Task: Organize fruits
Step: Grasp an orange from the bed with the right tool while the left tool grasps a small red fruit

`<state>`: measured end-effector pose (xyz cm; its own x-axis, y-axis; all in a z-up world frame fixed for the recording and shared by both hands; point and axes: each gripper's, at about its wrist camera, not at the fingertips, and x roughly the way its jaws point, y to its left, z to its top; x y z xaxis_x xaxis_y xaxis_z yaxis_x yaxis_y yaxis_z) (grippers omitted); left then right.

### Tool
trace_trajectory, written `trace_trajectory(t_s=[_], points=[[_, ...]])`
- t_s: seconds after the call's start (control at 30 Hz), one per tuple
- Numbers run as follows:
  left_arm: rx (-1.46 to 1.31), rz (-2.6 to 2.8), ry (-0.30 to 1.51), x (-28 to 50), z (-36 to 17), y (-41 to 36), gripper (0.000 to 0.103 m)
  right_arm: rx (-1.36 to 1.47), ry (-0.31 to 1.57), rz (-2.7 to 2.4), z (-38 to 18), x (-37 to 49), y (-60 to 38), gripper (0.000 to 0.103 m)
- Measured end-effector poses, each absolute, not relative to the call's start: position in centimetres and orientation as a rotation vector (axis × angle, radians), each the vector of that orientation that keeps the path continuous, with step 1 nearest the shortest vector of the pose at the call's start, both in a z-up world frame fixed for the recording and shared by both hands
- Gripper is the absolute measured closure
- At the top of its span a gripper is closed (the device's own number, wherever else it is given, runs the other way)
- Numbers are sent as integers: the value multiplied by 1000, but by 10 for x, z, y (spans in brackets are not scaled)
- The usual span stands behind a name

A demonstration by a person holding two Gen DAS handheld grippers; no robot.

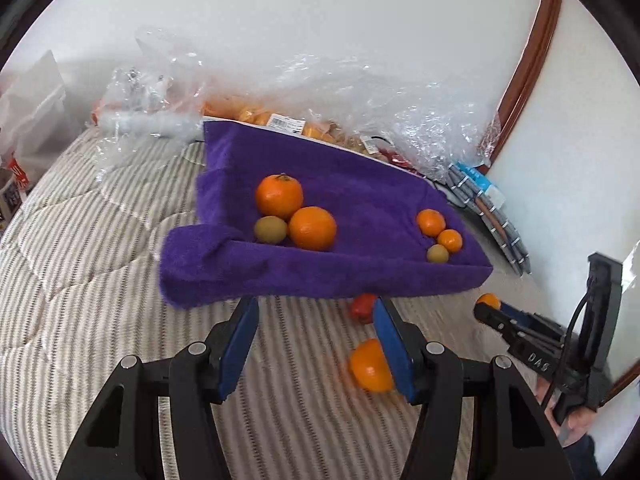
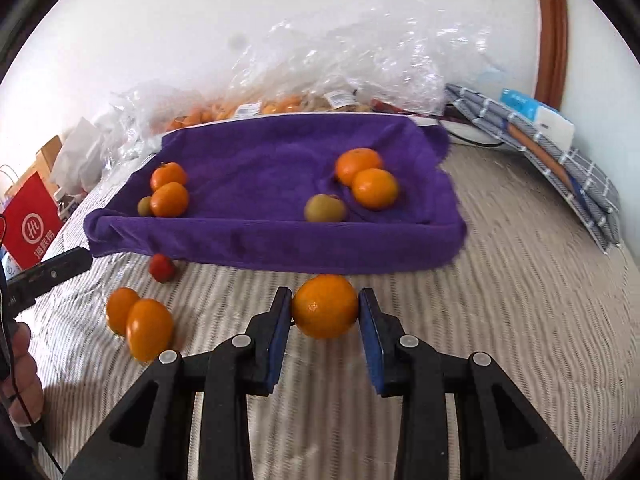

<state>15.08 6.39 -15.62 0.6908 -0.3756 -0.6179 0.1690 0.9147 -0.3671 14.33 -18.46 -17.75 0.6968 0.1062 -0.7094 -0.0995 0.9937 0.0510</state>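
Gripping an orange (image 2: 325, 306), right hand-held gripper (image 2: 325, 312), kiwi-hidden tomato (image 2: 162, 267), left hand-held gripper (image 1: 316, 332) released

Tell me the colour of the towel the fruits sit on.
Deep purple; the towel shows best in the right wrist view.

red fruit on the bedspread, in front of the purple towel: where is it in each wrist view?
Left wrist: red fruit just below centre, under the towel's front edge, partly behind the left gripper's right finger.
Right wrist: red fruit left of centre, below the towel's left front corner.
Shared landmark: purple towel.
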Motion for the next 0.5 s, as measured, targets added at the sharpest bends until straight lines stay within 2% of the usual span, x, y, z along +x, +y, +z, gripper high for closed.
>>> trace_trajectory(t_s=[0.2,0.27,0.33,0.5], points=[[-195,-286,821,173,-157,18,46,11,778,117,-177,135,-201,69],[-171,-261,863,181,-165,11,58,20,775,113,-176,136,-205,69],[-158,-250,905,188,-170,7,63,38,782,120,-177,137,-210,69],[-206,-299,927,197,-174,7,64,38,784,99,-177,138,-210,69]])
